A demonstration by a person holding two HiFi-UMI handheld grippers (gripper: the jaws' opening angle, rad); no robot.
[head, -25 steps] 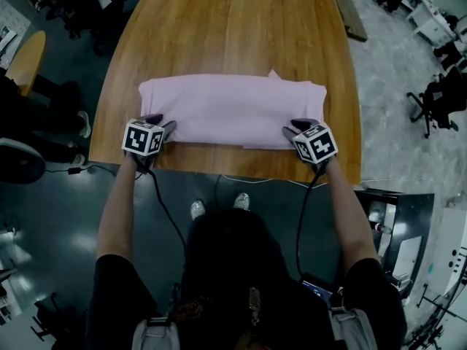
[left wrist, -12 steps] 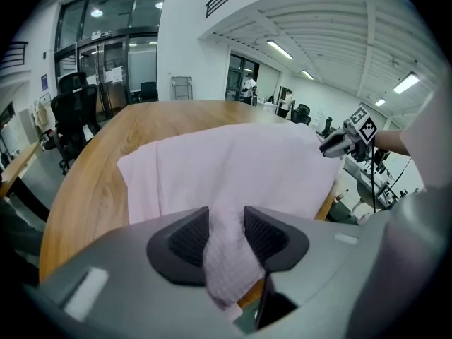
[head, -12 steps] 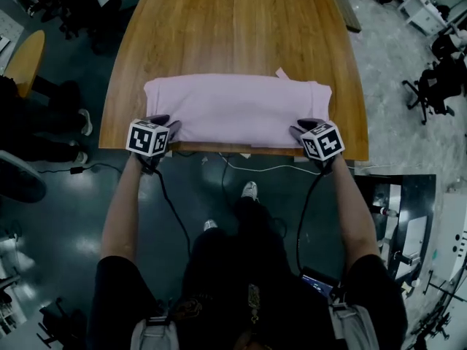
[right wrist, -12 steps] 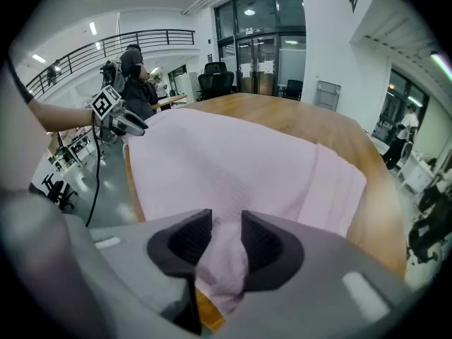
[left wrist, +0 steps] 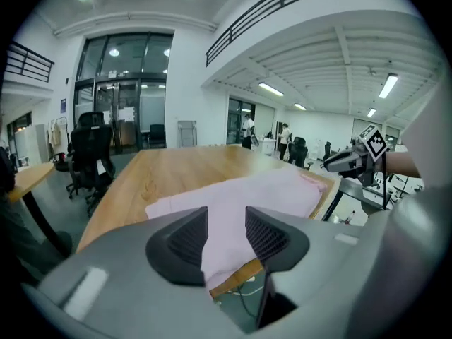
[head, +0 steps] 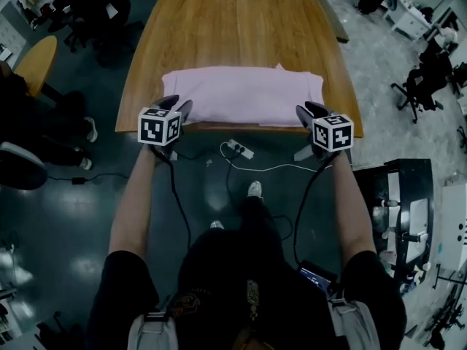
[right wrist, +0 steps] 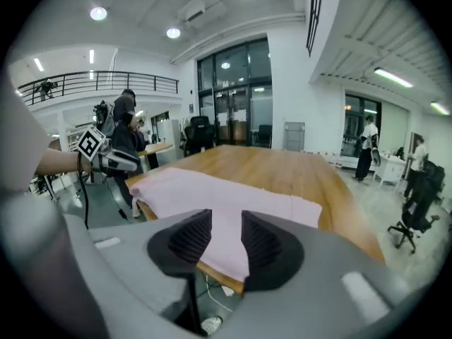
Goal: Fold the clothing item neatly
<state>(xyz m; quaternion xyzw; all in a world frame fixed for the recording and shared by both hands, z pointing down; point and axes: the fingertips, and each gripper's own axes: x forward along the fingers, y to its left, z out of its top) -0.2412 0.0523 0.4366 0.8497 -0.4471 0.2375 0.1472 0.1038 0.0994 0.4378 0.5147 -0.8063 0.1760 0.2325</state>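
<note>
Two empty, half-open: left gripper [head: 179,106] just widening, right gripper [head: 312,112] | garment [head: 244,93] ahead on table [head: 233,28]

Whatever lies under the top layer of the pink garment [head: 244,93] is hidden. The distant people [right wrist: 369,147] in the right gripper view are too small to make out. The person's torso [head: 248,297] runs off the head view's bottom edge.

The pink shirt [head: 244,93] is soft, smooth cloth. The table [head: 237,31] is shiny wood. The floor [head: 73,210] is dark and glossy.
</note>
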